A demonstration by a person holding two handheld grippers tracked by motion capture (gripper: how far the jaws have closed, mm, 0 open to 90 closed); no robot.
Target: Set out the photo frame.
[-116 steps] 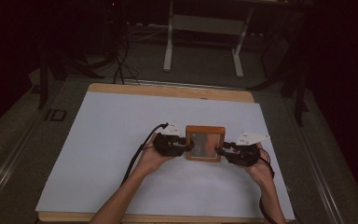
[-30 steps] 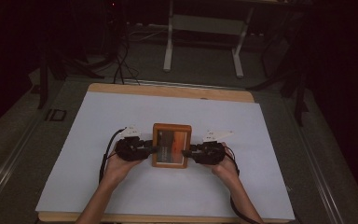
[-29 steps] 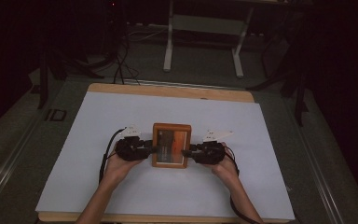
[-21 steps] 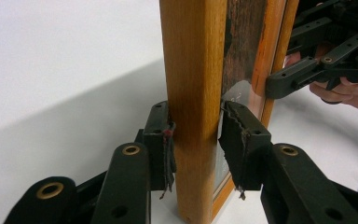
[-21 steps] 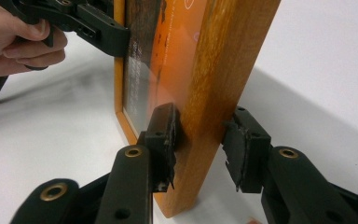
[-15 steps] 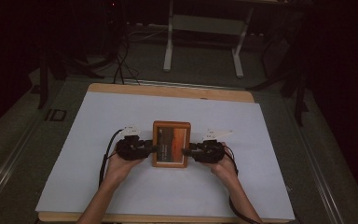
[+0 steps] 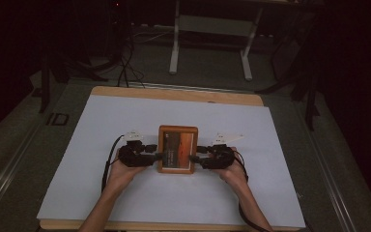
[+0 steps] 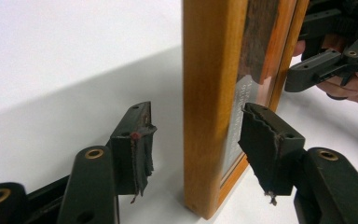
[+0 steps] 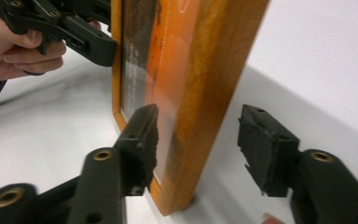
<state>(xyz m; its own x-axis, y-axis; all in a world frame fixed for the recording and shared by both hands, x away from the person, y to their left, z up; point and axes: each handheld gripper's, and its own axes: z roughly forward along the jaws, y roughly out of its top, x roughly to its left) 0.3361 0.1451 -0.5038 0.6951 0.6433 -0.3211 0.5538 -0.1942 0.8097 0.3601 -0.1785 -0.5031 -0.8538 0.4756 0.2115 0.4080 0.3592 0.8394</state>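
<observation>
The wooden picture frame (image 7: 177, 149) stands near the middle of the white table (image 7: 101, 121), its long axis running away from the person. The left gripper (image 8: 193, 140) has its jaws spread, straddling the frame's left edge with daylight on both sides. The right gripper (image 9: 196, 140) mirrors it on the right edge, also parted, one pad close to the glass. Each rail sits squarely between its jaws, so by my read a plain squeeze from both hands secures it.
</observation>
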